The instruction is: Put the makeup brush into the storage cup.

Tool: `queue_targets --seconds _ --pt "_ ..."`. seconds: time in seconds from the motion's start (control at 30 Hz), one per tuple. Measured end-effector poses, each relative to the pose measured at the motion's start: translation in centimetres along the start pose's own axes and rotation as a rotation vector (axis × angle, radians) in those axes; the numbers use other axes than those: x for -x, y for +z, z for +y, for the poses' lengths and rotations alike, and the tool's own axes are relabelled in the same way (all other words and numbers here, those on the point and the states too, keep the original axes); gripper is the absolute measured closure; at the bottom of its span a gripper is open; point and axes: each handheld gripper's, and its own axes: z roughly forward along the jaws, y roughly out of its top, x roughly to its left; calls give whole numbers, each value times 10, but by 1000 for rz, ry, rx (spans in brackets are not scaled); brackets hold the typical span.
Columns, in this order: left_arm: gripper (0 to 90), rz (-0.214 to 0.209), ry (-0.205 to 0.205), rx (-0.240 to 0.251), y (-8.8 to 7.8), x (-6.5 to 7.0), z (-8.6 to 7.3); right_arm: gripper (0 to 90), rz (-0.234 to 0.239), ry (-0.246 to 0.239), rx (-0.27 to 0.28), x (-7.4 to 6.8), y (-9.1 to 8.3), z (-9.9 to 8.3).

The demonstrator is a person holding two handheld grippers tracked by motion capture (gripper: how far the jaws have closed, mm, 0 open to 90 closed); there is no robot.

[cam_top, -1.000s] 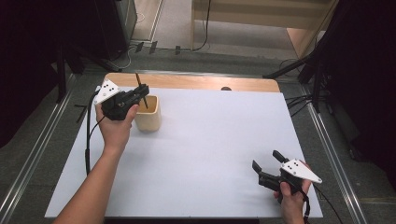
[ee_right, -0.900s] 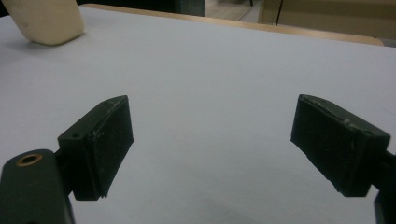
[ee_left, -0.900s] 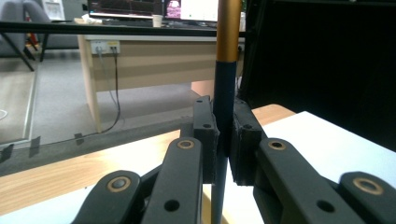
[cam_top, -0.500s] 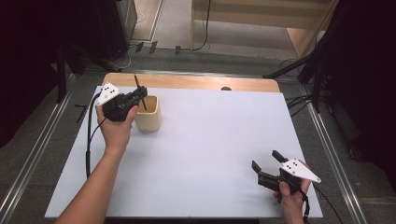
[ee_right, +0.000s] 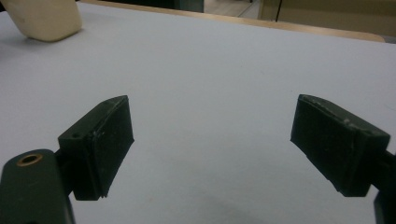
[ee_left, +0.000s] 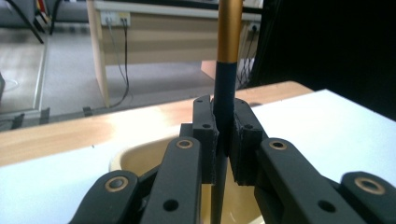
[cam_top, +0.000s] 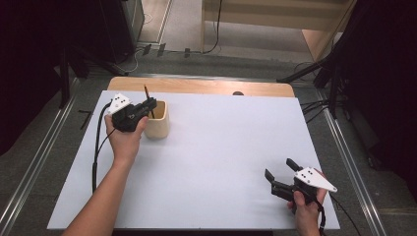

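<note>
A cream cup (cam_top: 158, 126) stands at the back left of the white table (cam_top: 211, 147). My left gripper (cam_top: 150, 104) hangs over the cup's rim, shut on a dark pen (cam_top: 147, 98) with a gold upper part. In the left gripper view the pen (ee_left: 227, 84) stands upright between the closed jaws, its lower end reaching down inside the cup (ee_left: 140, 158). My right gripper (cam_top: 279, 173) rests near the front right of the table, open with nothing between its fingers. Far off at the upper left of the right gripper view is the cup (ee_right: 44, 18).
A strip of bare wooden tabletop (cam_top: 196, 86) runs along the back edge of the white sheet. A wooden desk (ee_left: 154, 32) and cables stand on the floor beyond the table. Dark curtains hang on both sides.
The left gripper has shifted slightly with the pen, which now stands in the cup's mouth. The right gripper has stayed in place.
</note>
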Motion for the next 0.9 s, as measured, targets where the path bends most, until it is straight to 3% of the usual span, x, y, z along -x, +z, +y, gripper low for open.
queue_targets --seconds 0.37,0.53,0.7,0.9 --pt "826 -6 -13 -53 5 -2 -10 135 -3 6 -6 0 1 0" --pt "751 -18 -3 -64 5 -1 -9 135 -3 5 -6 0 1 0" --pt "612 -69 -13 -49 1 0 -7 135 -2 3 -6 0 2 0" --pt "286 -72 8 -43 -13 7 -2 135 -4 4 -7 0 2 -1"
